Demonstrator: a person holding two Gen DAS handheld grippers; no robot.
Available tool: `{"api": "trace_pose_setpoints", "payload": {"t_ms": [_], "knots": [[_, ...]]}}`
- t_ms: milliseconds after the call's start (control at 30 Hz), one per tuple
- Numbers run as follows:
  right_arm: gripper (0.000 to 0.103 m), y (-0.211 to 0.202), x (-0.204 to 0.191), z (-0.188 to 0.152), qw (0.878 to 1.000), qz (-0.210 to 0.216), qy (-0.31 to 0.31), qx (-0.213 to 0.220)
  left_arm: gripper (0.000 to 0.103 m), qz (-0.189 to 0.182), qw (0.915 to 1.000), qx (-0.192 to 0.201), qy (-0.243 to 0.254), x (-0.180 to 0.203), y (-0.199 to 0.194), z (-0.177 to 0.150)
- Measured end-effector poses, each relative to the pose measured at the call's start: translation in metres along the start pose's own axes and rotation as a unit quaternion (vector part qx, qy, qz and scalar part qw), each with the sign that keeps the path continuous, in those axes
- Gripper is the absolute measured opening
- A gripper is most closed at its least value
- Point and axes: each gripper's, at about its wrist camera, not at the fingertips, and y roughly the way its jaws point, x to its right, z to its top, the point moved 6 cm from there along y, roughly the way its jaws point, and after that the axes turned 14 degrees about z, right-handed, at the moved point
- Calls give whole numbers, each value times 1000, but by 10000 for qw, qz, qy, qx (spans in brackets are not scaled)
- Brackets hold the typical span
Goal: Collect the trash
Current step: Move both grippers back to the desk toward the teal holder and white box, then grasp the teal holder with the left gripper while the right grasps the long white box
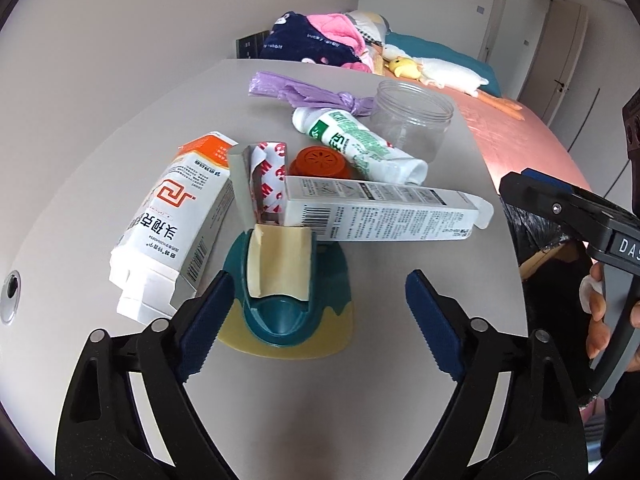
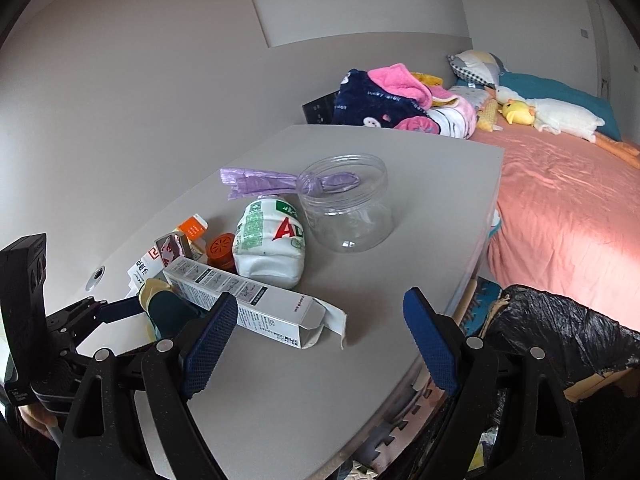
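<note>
Trash lies in a heap on the grey table. In the left wrist view a teal scoop with a beige card in it sits just ahead of the left gripper, partly between its blue pads, which stand apart and press on nothing. Left of the scoop lies a white-and-orange carton. A long white box rests across the scoop's far end, beside a red-and-white wrapper and an orange cap. Farther off lie a crushed white bottle, a purple bag and a clear jar. At the right edge a hand holds the other tool.

In the right wrist view the right gripper hovers over bare table with its pads wide apart and nothing between them. The box lies just beyond its left pad, the bottle behind it, then the jar and bag. The left gripper reaches the scoop at the near left. A bin lined with a black bag stands off the table's right edge, before a bed.
</note>
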Motion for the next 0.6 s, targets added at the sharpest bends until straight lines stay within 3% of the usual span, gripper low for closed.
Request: {"api": "trace_pose_setpoints", "payload": {"t_ms": [300,433,600], "knots": [[85,28,-13,-2,9986,138,-381,-331,61,-78,9996,-223,-182,-14,19,3],[85,41,-21,-2,9964,194,-647,-520,41,-89,9996,-201,-177,-19,20,2],[85,58,-33,-5,9912,231,-1031,-801,36,71,9999,-127,-1,-19,16,-1]]}}
